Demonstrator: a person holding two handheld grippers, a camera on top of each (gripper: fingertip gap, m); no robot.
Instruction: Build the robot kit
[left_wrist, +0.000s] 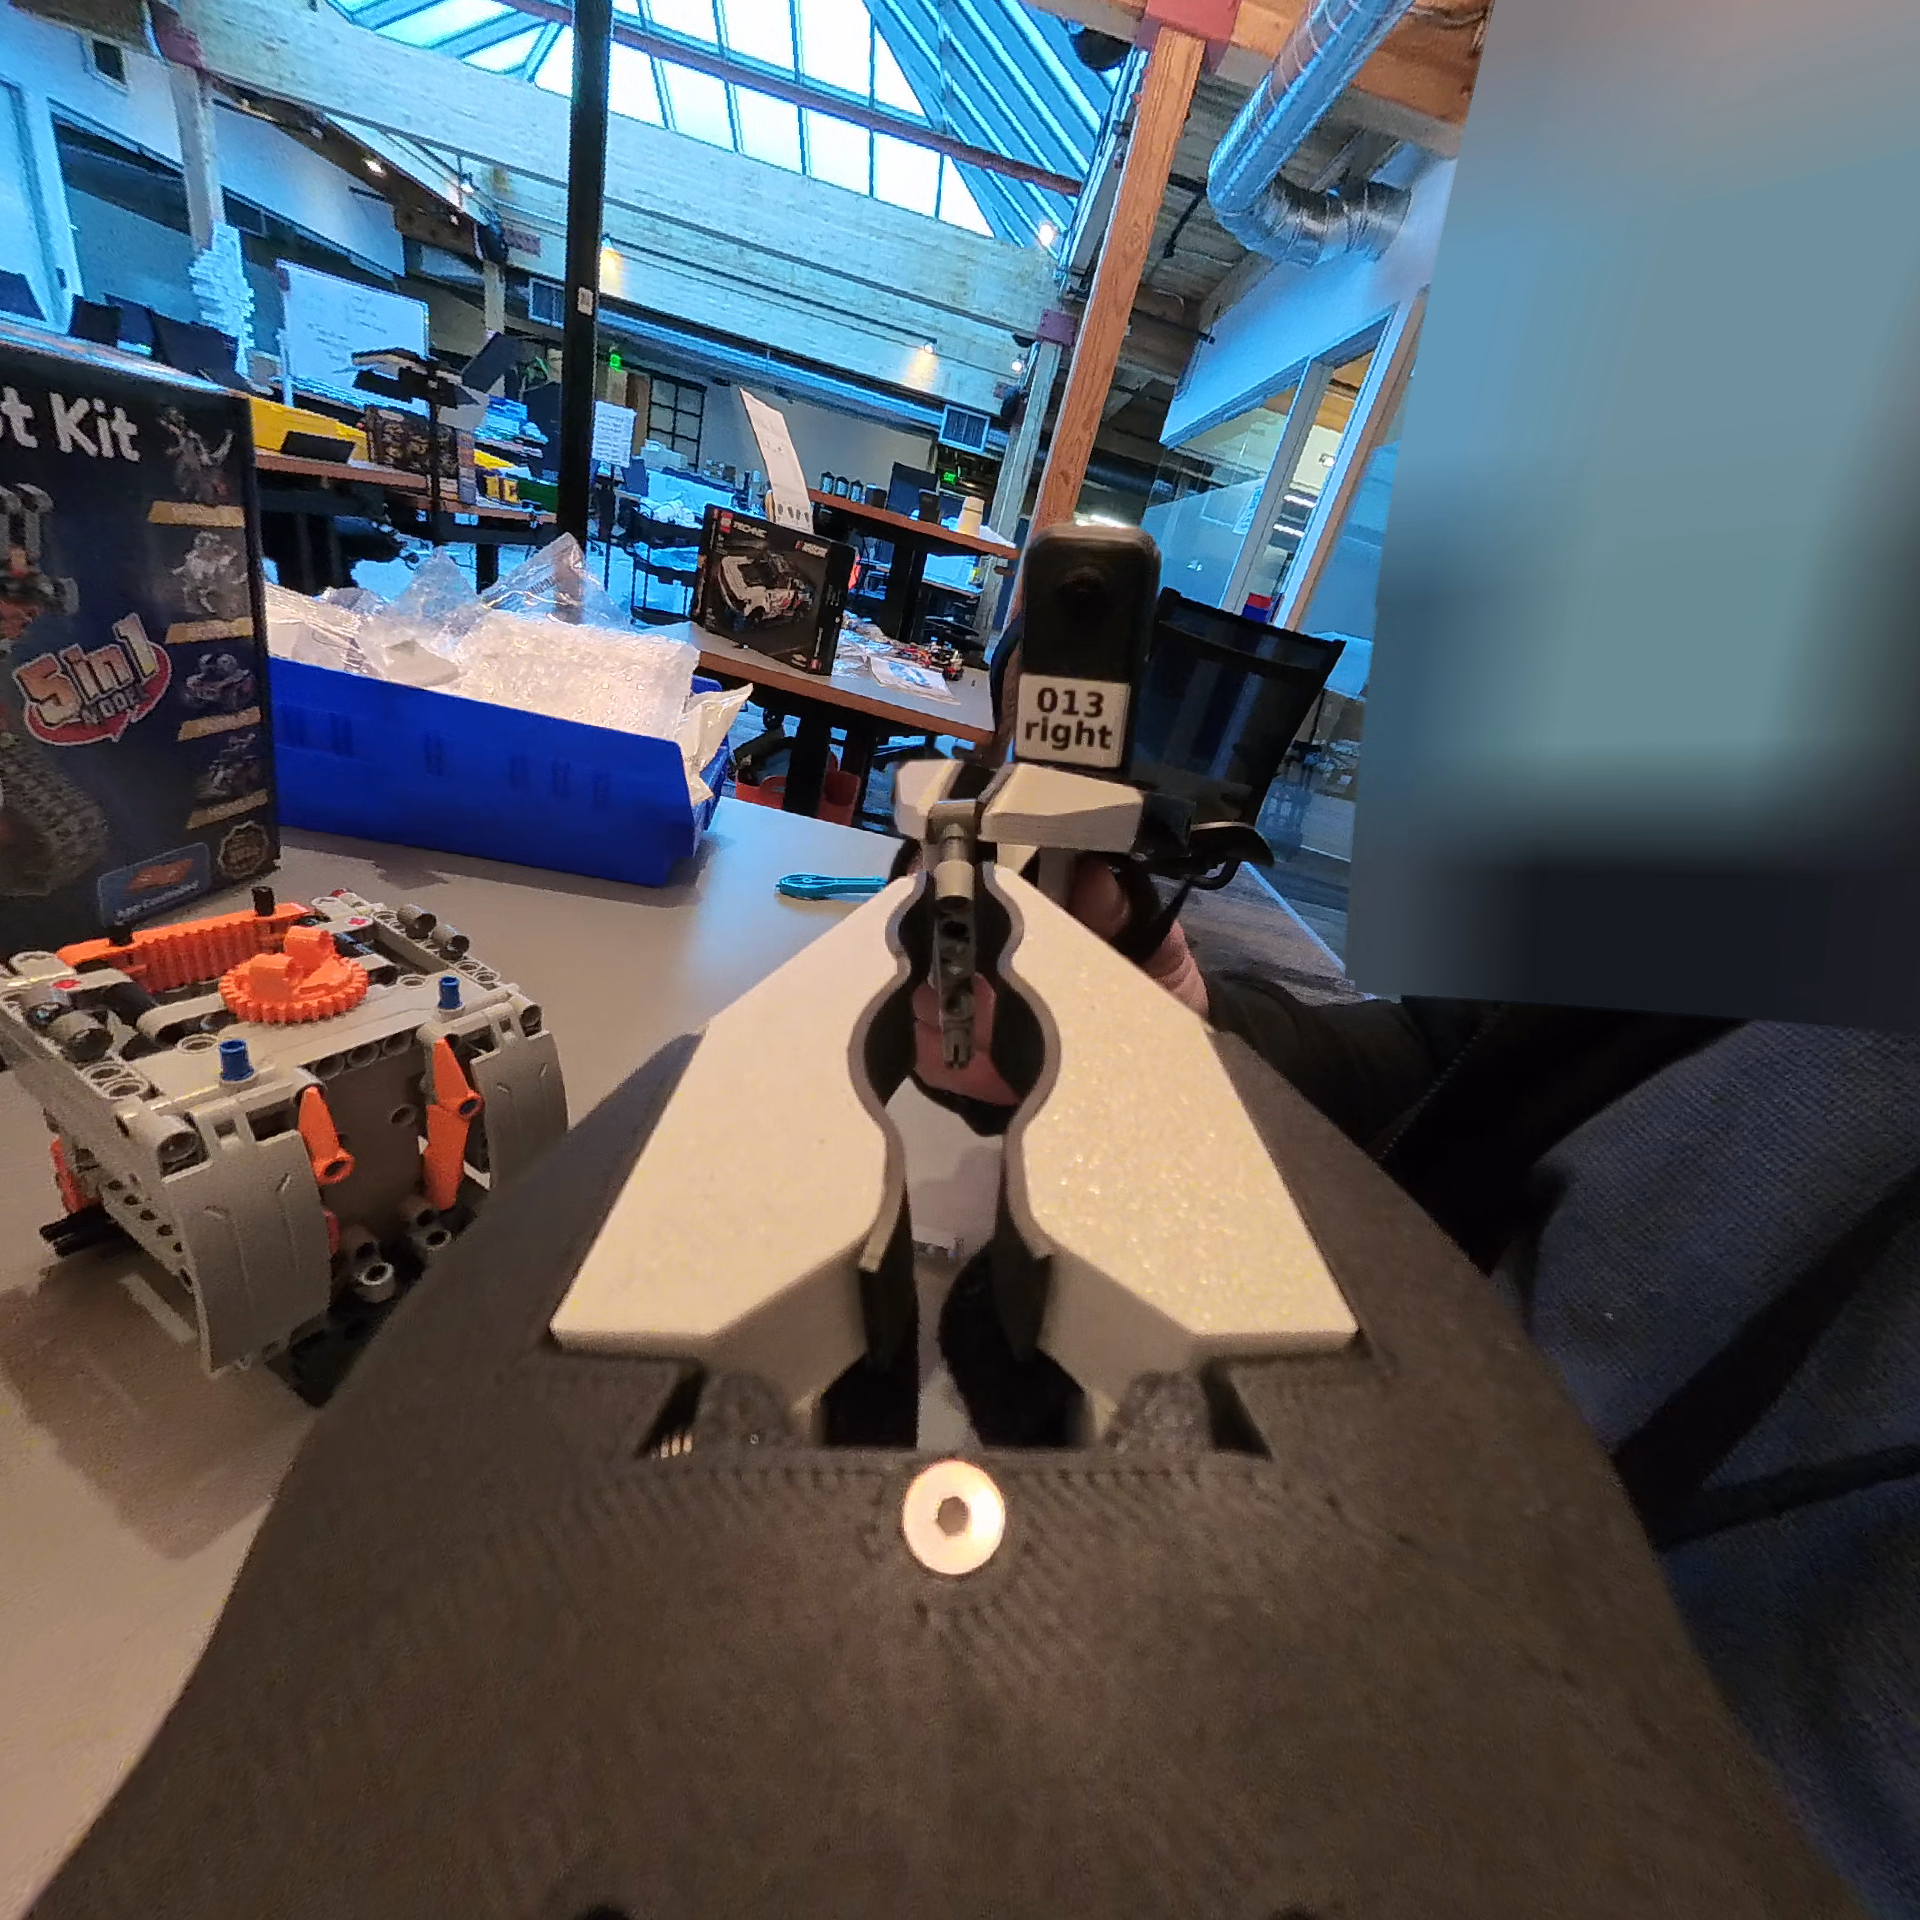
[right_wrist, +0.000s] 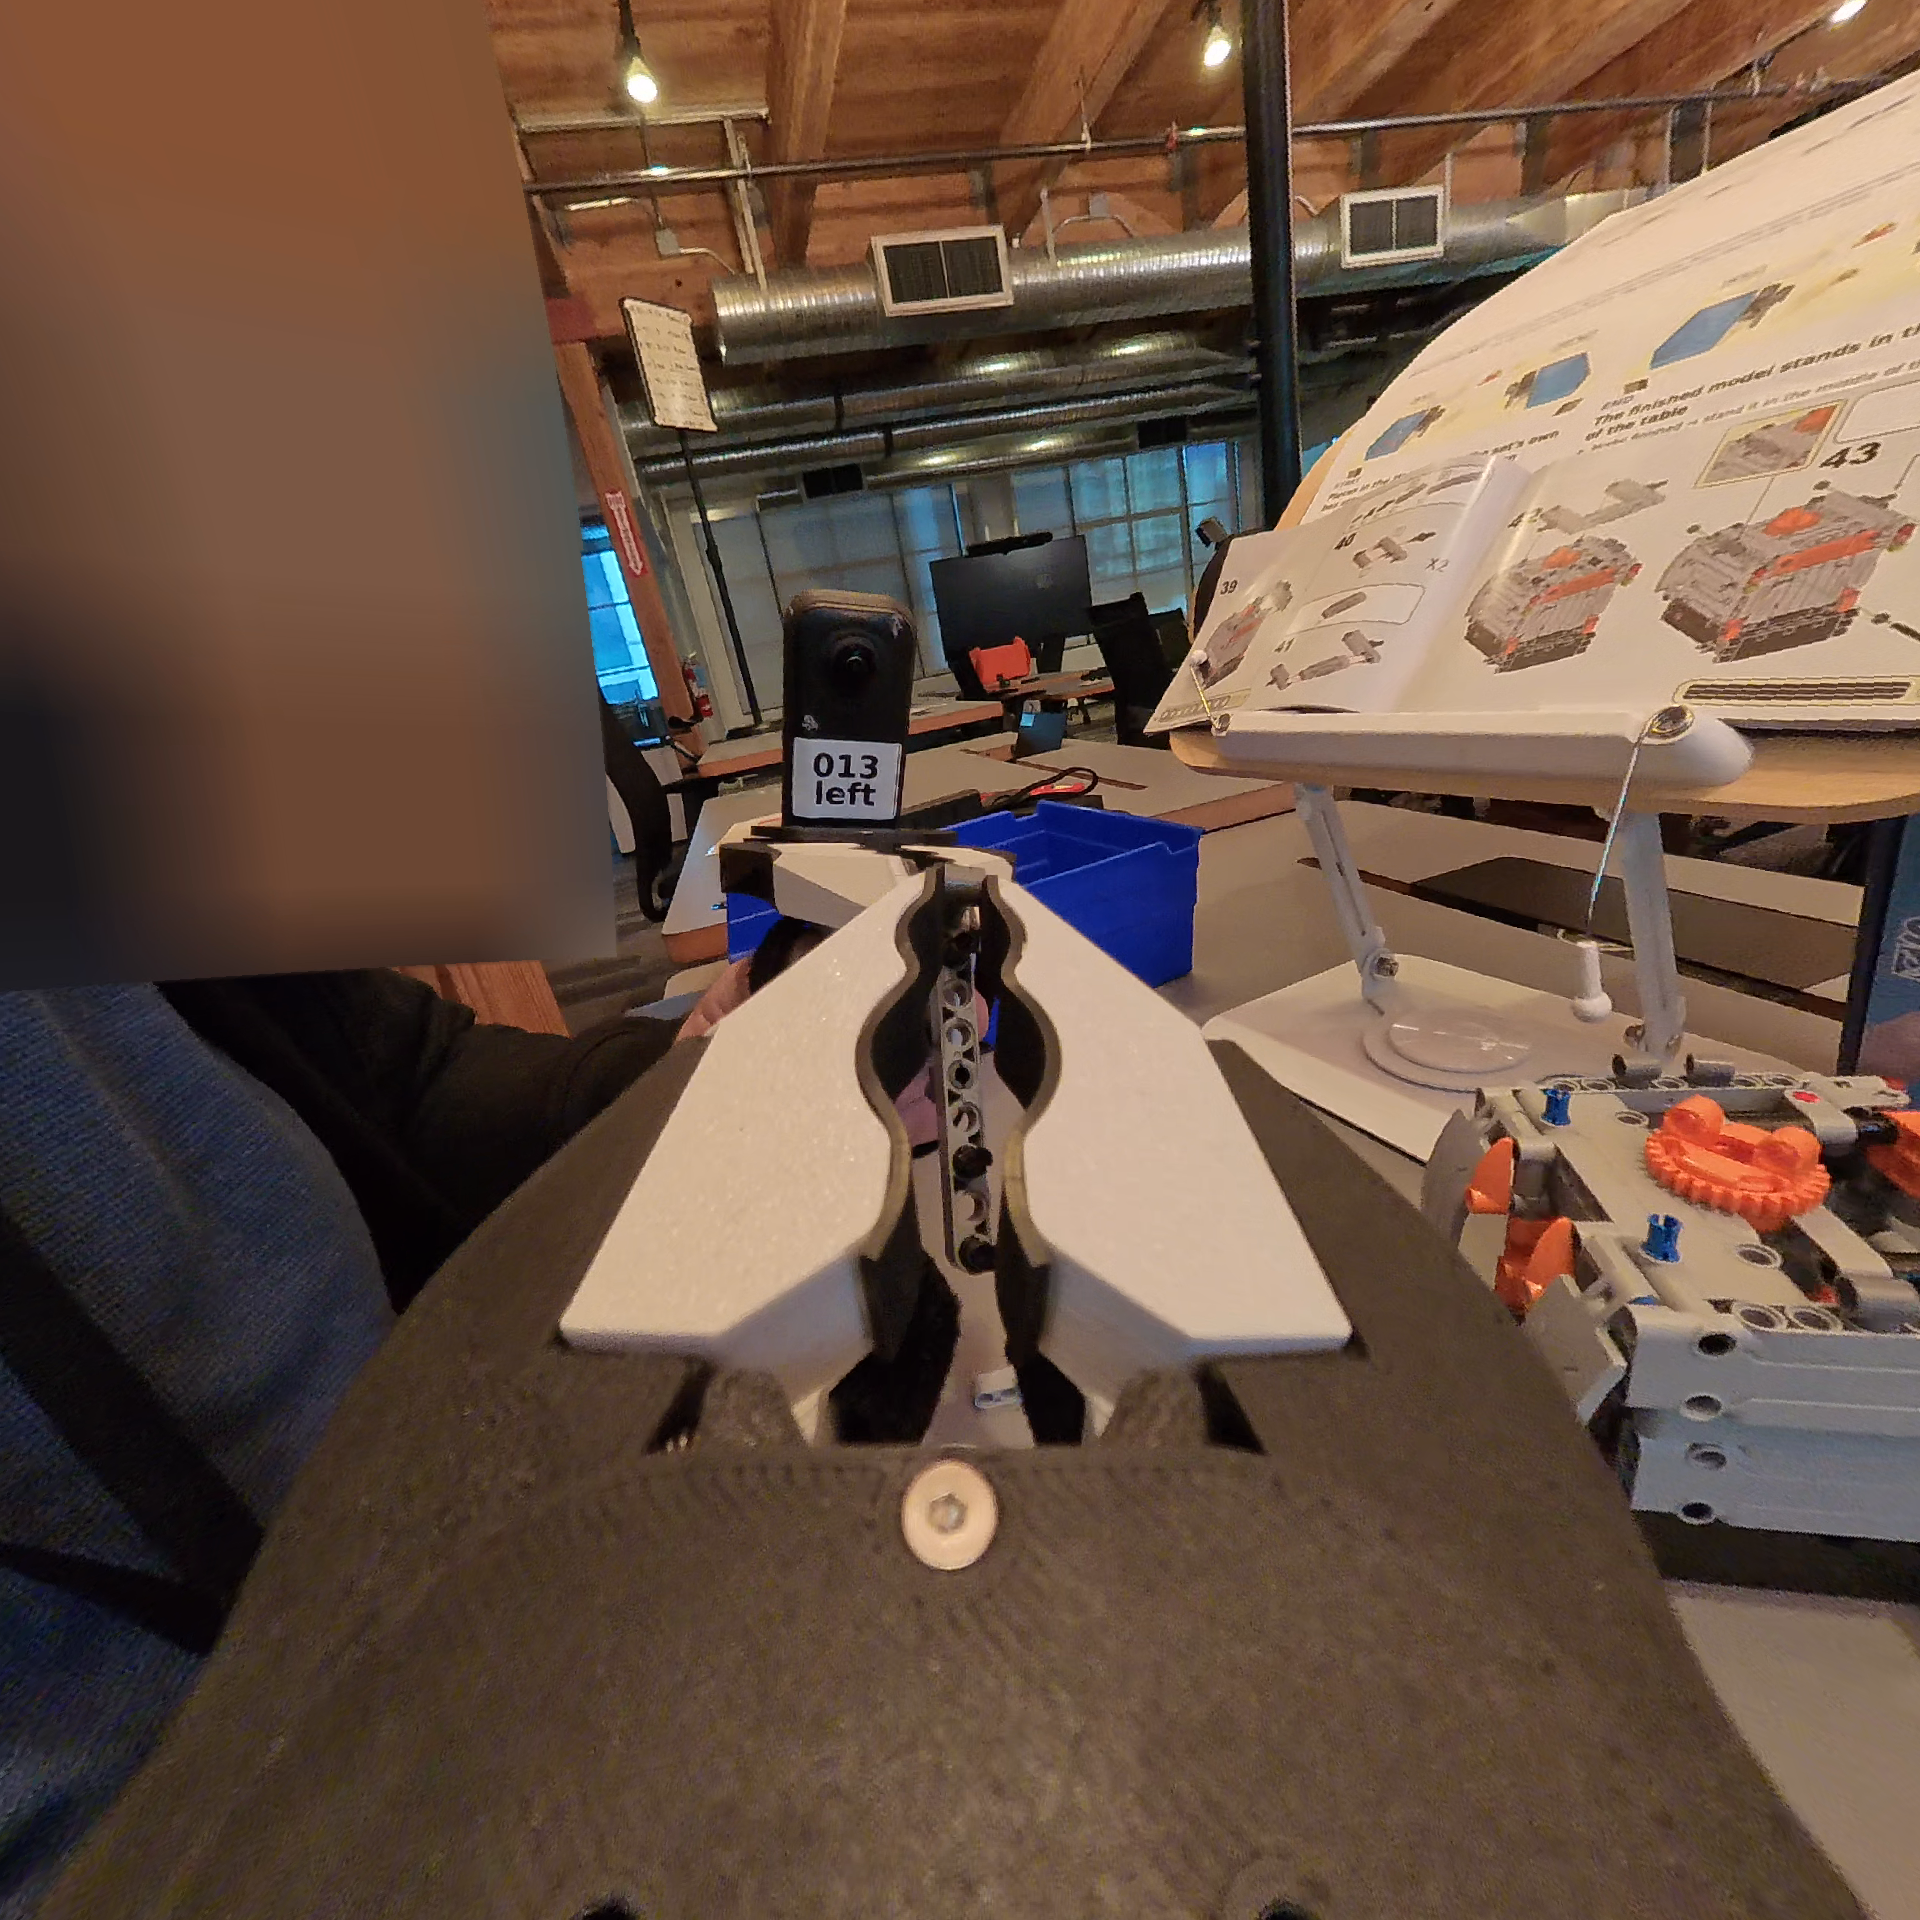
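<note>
A half-built grey and orange model (left_wrist: 260, 1101) is left standing on the grey surface (left_wrist: 644, 935), well clear of the raised grippers. Between them, a thin grey holed beam (right_wrist: 961, 1101) is held lengthwise: the left gripper (left_wrist: 951, 894) fingers are clamped on one end and the right gripper (right_wrist: 961, 894) fingers are closed along it, apparently so it stays steady in the air.

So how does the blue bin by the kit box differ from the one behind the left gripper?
The bin by the kit box (kit box) is long and heaped with clear plastic bags; the bin behind the left gripper (left gripper) looks shorter and shows no contents. Both are blue plastic.
</note>
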